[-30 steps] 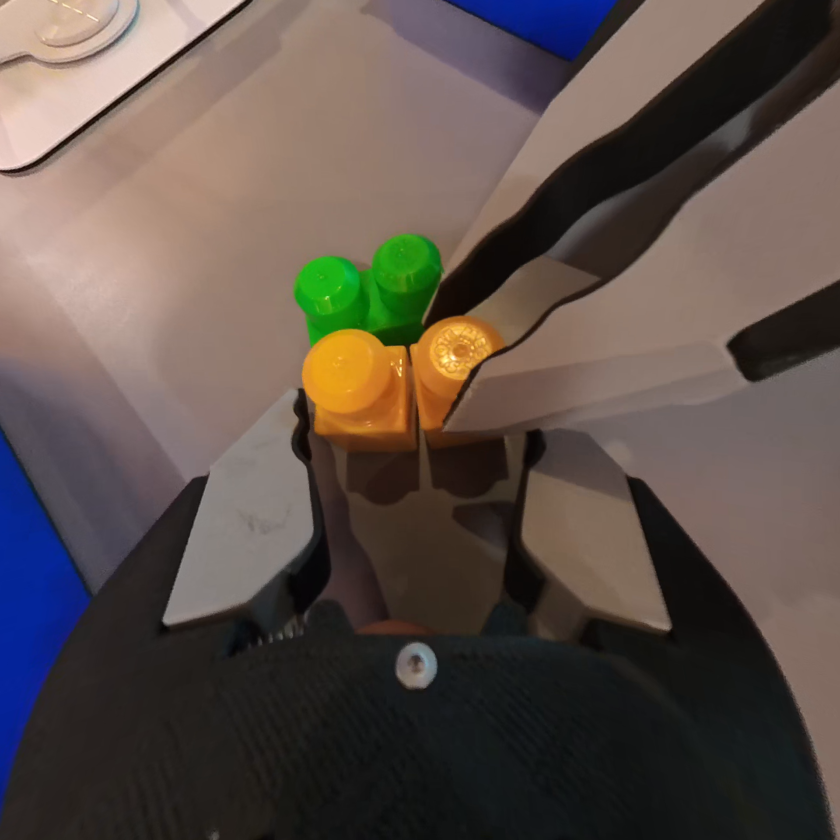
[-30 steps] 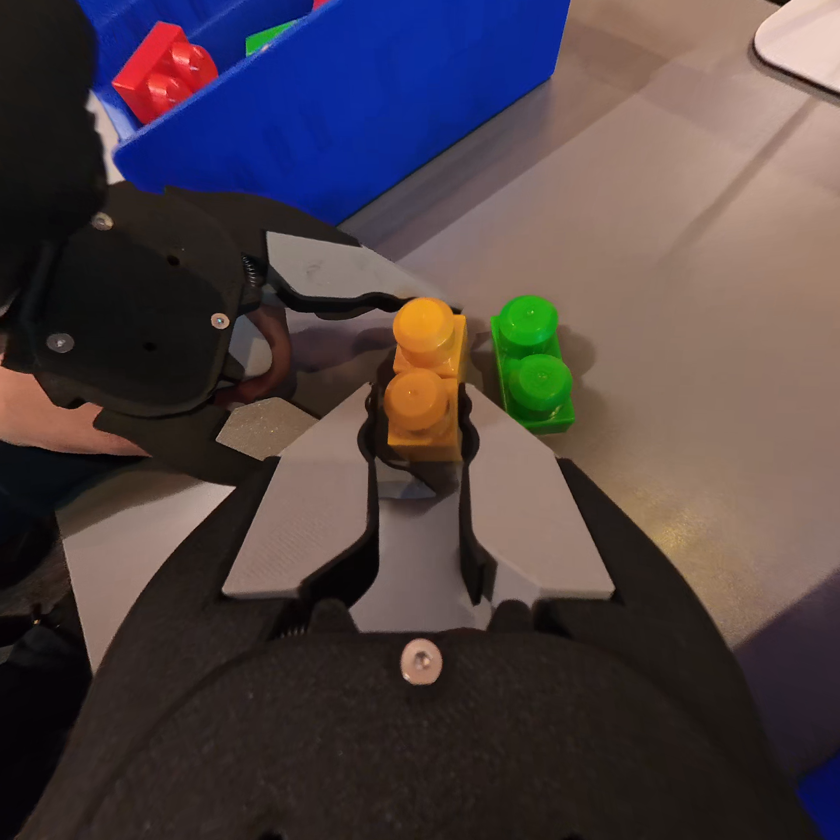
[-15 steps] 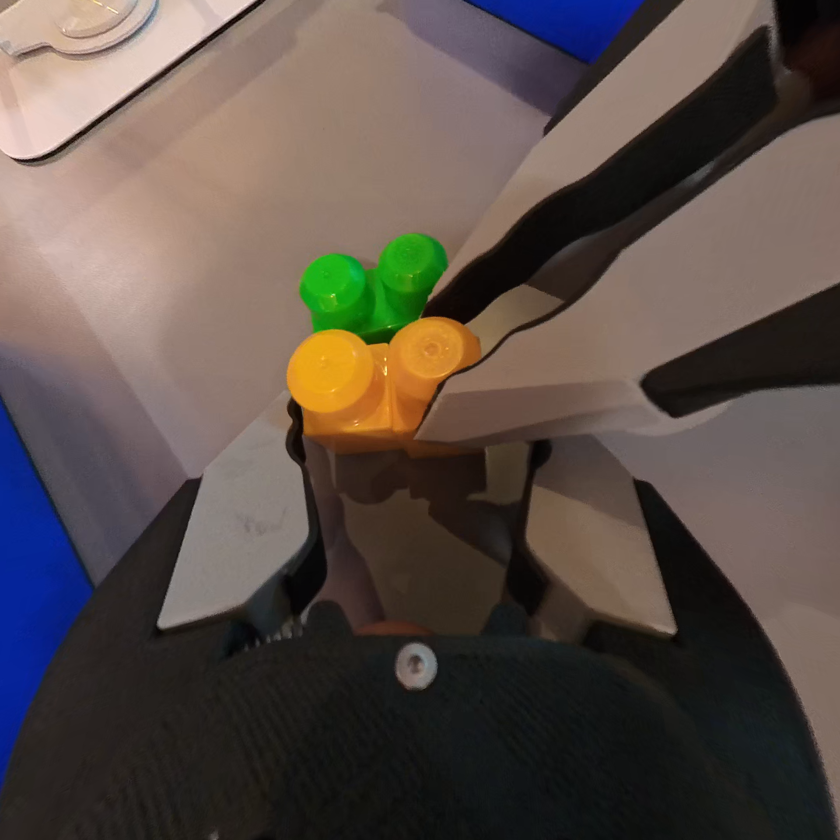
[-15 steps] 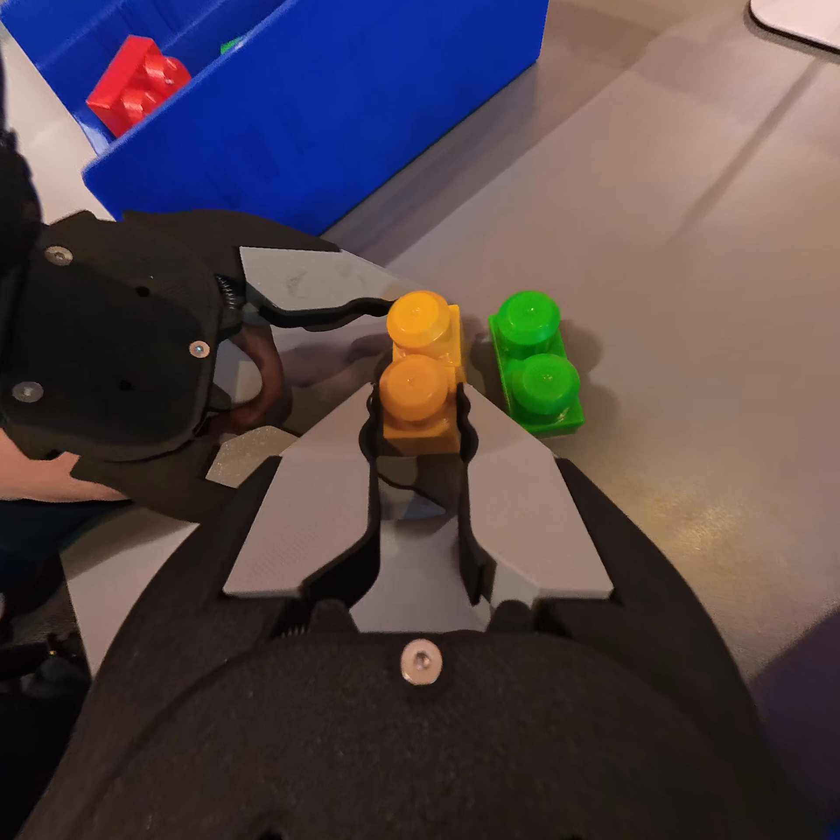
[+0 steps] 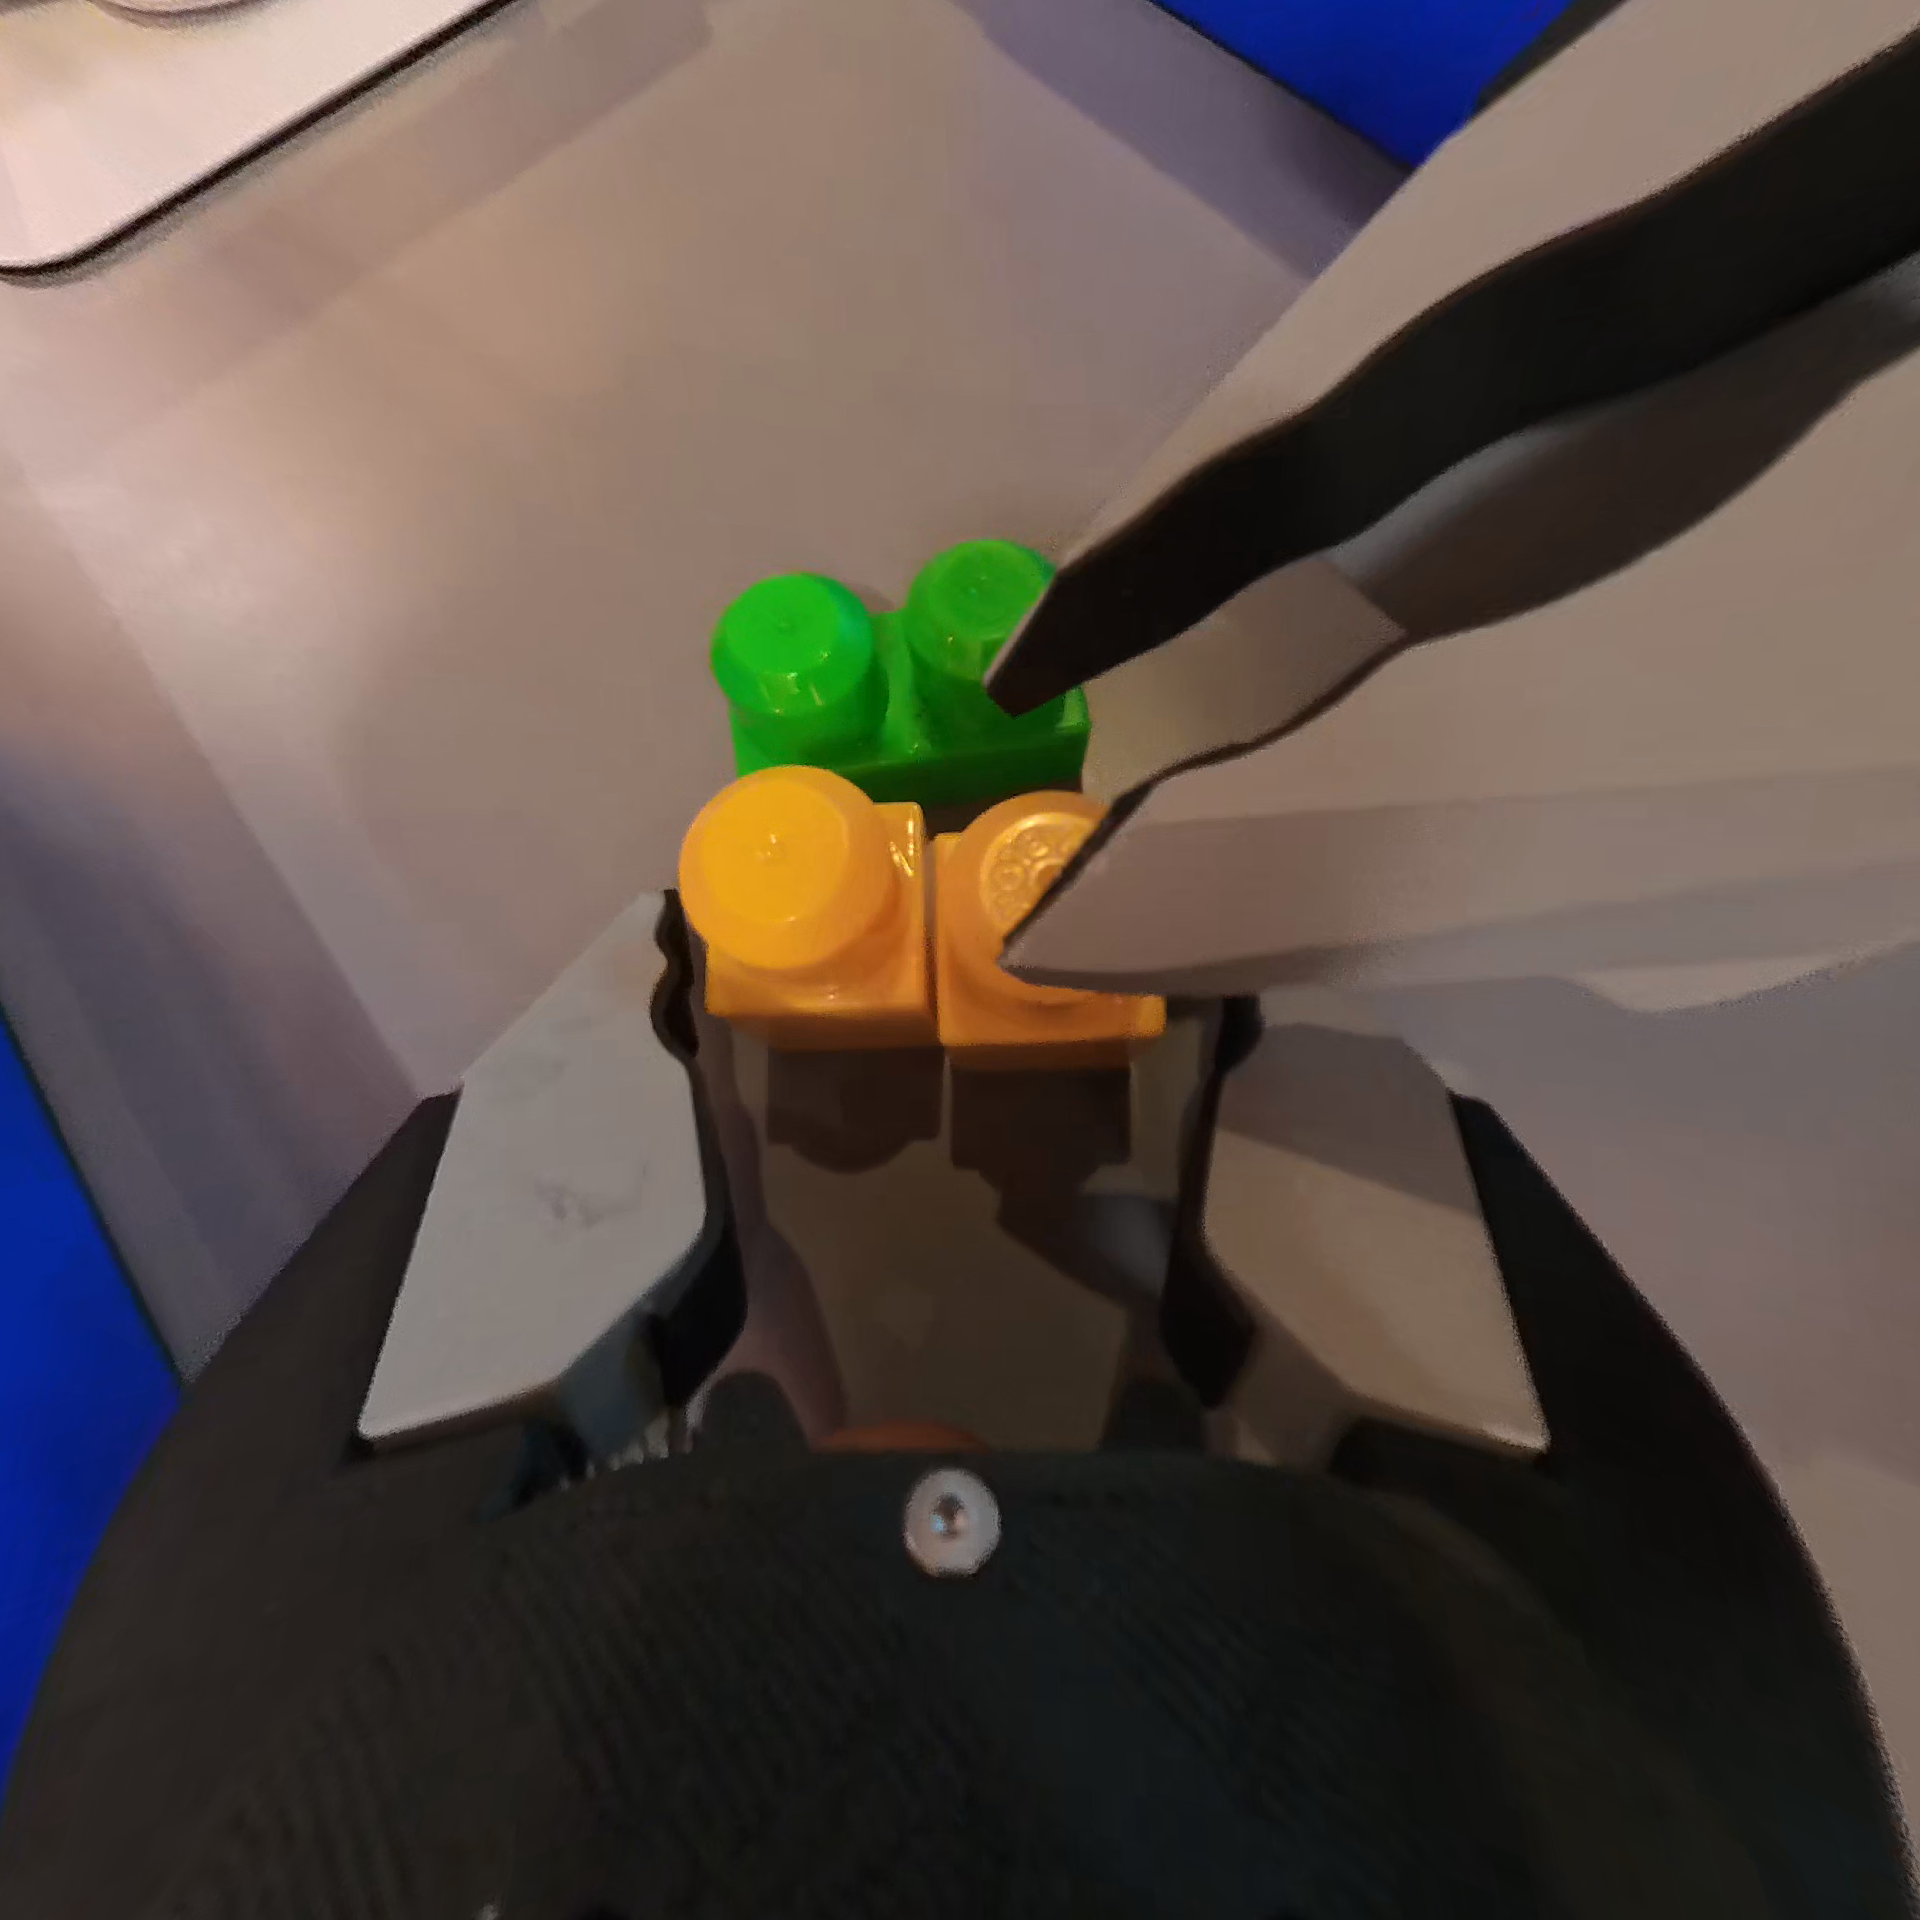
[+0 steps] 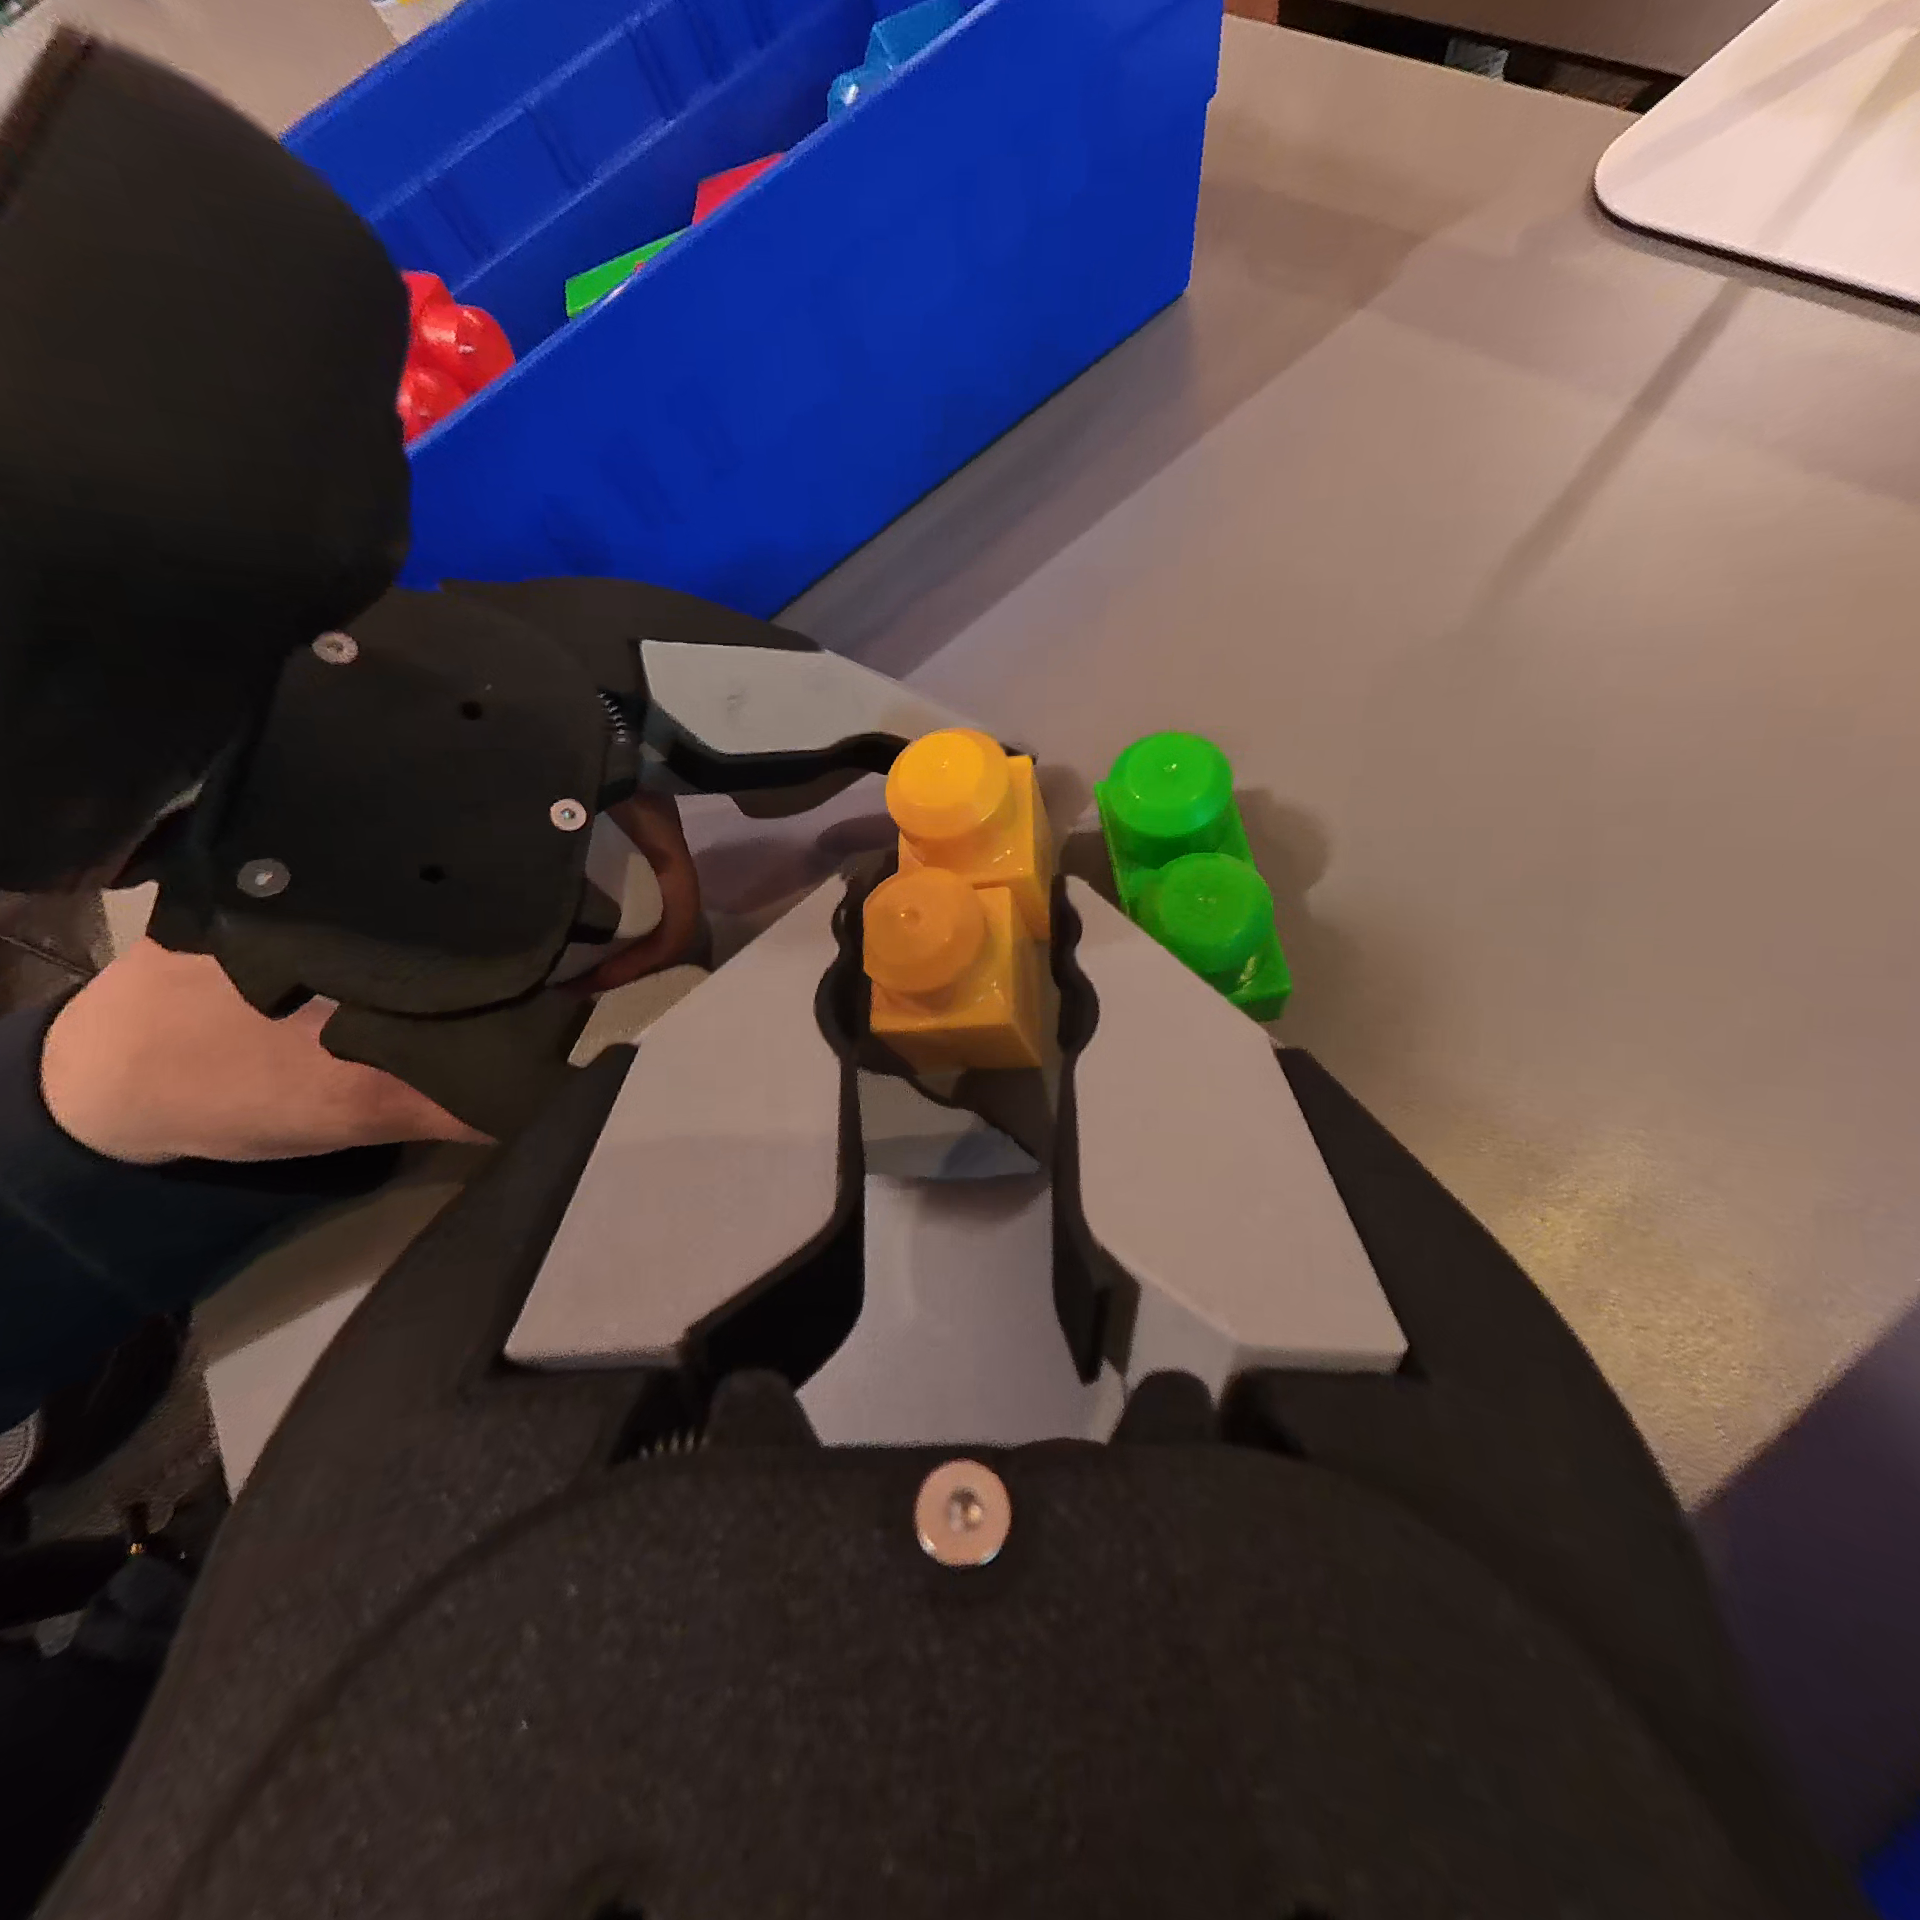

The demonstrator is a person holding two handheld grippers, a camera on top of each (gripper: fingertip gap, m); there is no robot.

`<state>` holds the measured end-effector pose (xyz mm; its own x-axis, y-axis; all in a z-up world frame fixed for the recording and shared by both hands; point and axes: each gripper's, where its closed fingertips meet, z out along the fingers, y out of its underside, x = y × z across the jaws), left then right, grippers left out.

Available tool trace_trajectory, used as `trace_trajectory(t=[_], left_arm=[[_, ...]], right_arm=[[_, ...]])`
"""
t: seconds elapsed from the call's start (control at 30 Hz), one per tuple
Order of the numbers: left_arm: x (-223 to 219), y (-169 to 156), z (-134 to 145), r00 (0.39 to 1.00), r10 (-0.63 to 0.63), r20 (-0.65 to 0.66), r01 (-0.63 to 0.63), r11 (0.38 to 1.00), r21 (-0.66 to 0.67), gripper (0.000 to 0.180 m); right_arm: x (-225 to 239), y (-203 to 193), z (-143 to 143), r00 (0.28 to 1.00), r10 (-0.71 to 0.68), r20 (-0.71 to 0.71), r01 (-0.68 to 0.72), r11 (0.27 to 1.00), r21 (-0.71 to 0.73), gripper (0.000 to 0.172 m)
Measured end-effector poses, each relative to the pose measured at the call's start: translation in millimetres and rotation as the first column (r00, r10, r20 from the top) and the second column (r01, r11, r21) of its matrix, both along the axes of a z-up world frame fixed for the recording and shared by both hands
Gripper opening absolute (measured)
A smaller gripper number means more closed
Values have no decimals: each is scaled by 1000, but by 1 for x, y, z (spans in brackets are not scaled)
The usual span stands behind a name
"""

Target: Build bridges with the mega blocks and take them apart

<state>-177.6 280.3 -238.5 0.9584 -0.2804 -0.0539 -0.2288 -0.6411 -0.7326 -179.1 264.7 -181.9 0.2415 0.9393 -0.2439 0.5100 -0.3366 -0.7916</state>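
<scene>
Pinching one orange single-stud block [image 6: 951, 987] between both pads, the right tongs [image 6: 956, 961] hold it at the centre of the right wrist view, the dark pads pressed to its two sides. A second orange single-stud block [image 6: 971, 821] stands touching it at 12 o'clock, so the pair forms a short row on the grey tabletop [image 6: 1507, 644]. The held block looks slightly tilted against its neighbour.

A green two-stud block [image 6: 1195, 868] lies flat on the tabletop just beside the orange pair, at about 2 o'clock from the right tongs, apart from both.

The left tongs [image 5: 951, 971] are spread wide around the orange row. One fingertip [image 5: 665, 956] reaches the end of the far orange block; whether it touches cannot be told. The other finger is partly hidden behind the right tongs.

At 11 o'clock in the right wrist view a blue bin [image 6: 831, 343] holds red, green and blue blocks. A white tray [image 6: 1787, 187] sits at 1 o'clock.
</scene>
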Motion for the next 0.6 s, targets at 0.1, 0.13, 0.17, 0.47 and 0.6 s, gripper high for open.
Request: trace_trajectory(t=[0.1, 0.13, 0.17, 0.47, 0.6], left_arm=[[1, 1, -1, 1000, -10, 22, 10, 1000, -14, 100], [1, 2, -1, 1000, -15, 22, 15, 1000, -14, 100], [2, 3, -1, 1000, -19, 19, 19, 1000, -13, 100], [1, 10, -1, 999, -47, 20, 47, 999, -15, 103], [3, 9, -3, 997, -60, 48, 62, 998, -33, 99]], right_arm=[[1, 1, -3, 1000, -1, 20, 1, 1000, 21, 32], [1, 1, -2, 1000, -2, 19, 2, 1000, 25, 32], [1, 1, -2, 1000, -2, 19, 1, 1000, 26, 32], [6, 8, 8, 1000, -20, -24, 21, 1000, 19, 32], [8, 10, 14, 999, -26, -48, 27, 1000, 16, 32]])
